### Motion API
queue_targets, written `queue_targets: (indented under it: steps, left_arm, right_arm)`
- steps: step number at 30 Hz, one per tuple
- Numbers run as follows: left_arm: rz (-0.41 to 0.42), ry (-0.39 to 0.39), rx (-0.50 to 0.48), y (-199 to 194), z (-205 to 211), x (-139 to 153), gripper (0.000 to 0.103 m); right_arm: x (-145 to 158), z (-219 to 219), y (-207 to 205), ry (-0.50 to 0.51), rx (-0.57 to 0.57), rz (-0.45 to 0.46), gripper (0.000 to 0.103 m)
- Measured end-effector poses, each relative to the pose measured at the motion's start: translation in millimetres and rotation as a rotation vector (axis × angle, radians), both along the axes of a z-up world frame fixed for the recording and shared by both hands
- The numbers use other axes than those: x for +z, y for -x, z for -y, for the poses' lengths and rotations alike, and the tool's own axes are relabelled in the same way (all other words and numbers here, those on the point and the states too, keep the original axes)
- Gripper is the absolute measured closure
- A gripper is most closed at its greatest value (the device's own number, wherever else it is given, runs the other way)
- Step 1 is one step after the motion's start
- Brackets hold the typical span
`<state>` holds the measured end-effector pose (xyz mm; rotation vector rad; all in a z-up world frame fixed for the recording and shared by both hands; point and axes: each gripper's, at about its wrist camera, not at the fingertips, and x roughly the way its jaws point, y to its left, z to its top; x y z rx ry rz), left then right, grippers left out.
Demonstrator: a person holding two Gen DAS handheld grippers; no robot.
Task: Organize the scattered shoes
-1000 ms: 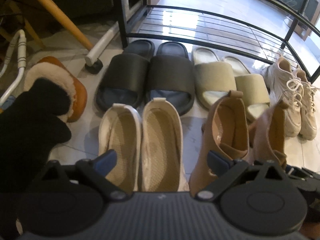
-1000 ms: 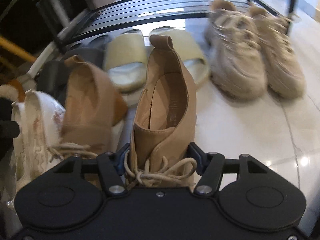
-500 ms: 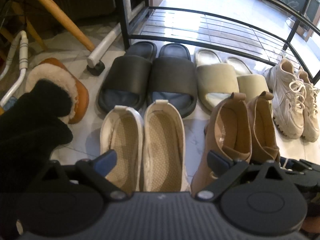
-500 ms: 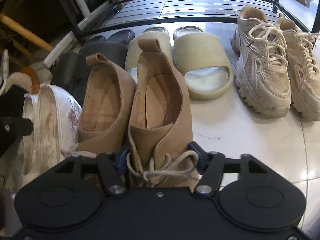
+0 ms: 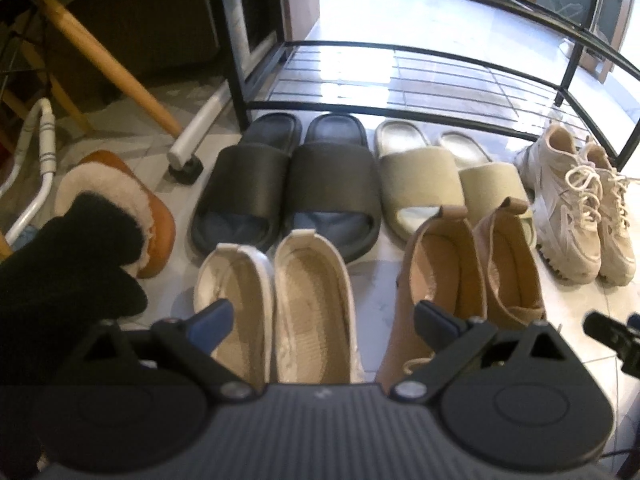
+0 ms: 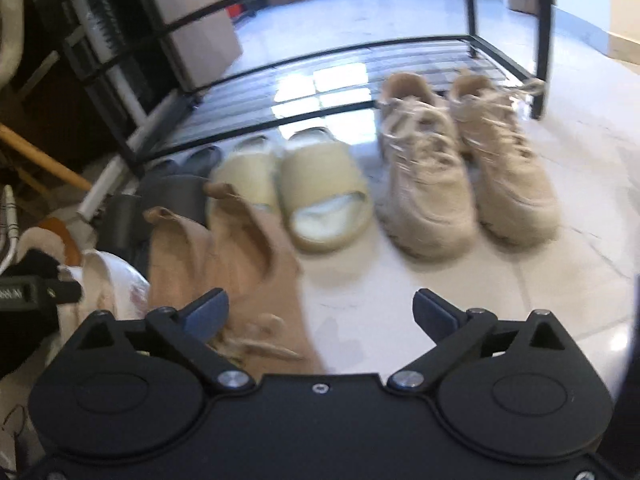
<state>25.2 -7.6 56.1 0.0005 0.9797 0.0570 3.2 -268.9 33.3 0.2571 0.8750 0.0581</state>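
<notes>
Shoes stand in rows on the tiled floor before a black metal rack point(image 5: 400, 76). The back row holds black slides point(image 5: 288, 184), olive slides point(image 5: 432, 176) and cream sneakers point(image 5: 580, 216). In front are white slip-ons point(image 5: 276, 304) and a tan lace-up pair point(image 5: 468, 272), also in the right wrist view as tan shoes point(image 6: 236, 264). My left gripper point(image 5: 324, 316) hangs open above the slip-ons, holding nothing. My right gripper point(image 6: 320, 312) is opening, its jaws wide; the tan shoe's laced toe lies below the left finger point(image 6: 204, 312), free of the pads.
A fur-lined brown slipper point(image 5: 120, 204) and a black fuzzy item point(image 5: 68, 276) lie at the left. A wooden chair leg point(image 5: 108, 64) and a white tube point(image 5: 200, 132) slant beside the rack. Bare tile point(image 6: 480, 292) lies right of the tan shoes.
The right gripper set the tan shoe down beside its mate, opened its jaws and drew back and up. The left gripper stayed open and hardly moved.
</notes>
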Motion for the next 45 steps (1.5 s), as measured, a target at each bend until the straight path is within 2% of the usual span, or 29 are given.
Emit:
queue_targets:
  steps: [4,13,18,23,26,28,32,33,36,38,39,41,43,45]
  left_arm:
    - [0.013,-0.012,-0.014,2.8,8.7,5.3,0.006]
    - [0.087,-0.043,-0.027,10.9,40.2,56.9,0.006]
    - [0.088,-0.086,-0.114,-5.2,80.0,87.6,0.004]
    - [0.154,-0.104,-0.133,-31.9,98.7,116.5,0.001]
    - [0.142,-0.077,-0.127,-53.0,94.8,125.2,0.001]
    - [0.127,-0.063,-0.112,-65.3,90.6,127.4,0.001]
    - [0.165,-0.067,-0.062,-100.7,67.7,139.0,0.001]
    - [0.178,-0.076,-0.058,-105.5,63.7,140.2,0.001]
    - [0.250,-0.097,-0.035,-123.8,43.5,144.1,0.001]
    - [0.260,-0.083,-0.014,-132.3,35.1,142.4,0.001]
    - [0.240,-0.064,-0.003,-141.1,29.8,140.0,0.001]
    - [0.209,-0.046,0.003,-149.4,25.5,136.4,0.001]
    - [0.216,-0.045,-0.007,-150.7,24.2,135.9,0.001]
    - [0.241,-0.075,-0.028,-150.0,24.4,136.4,0.001]
  right_arm:
    - [4.3,38.0,18.5,-0.049,-0.081,0.004,0.004]
    - [21.7,101.5,55.1,-0.213,-0.186,0.193,0.005]
    - [49.6,121.0,51.9,-0.123,-0.139,0.265,0.003]
    - [67.3,132.4,25.9,-0.065,-0.083,0.258,0.002]
    - [77.1,136.1,2.3,-0.033,-0.079,0.254,0.002]
    - [85.9,137.2,-30.4,0.006,-0.077,0.252,0.002]
    - [93.3,136.5,-78.4,0.009,-0.082,0.228,0.002]
    - [93.8,139.1,-97.3,-0.045,-0.073,0.188,0.002]
    - [88.2,158.5,-134.7,-0.356,-0.125,0.053,0.002]
    - [83.4,168.5,-145.8,-0.512,-0.162,0.029,0.002]
    - [81.5,172.0,-151.6,-0.553,-0.179,0.026,0.001]
    - [81.9,174.4,-161.1,-0.520,-0.202,0.028,0.001]
    - [82.8,173.1,-175.3,-0.393,-0.196,0.046,0.001]
    - [80.2,168.3,-189.7,-0.249,-0.163,0.059,0.001]
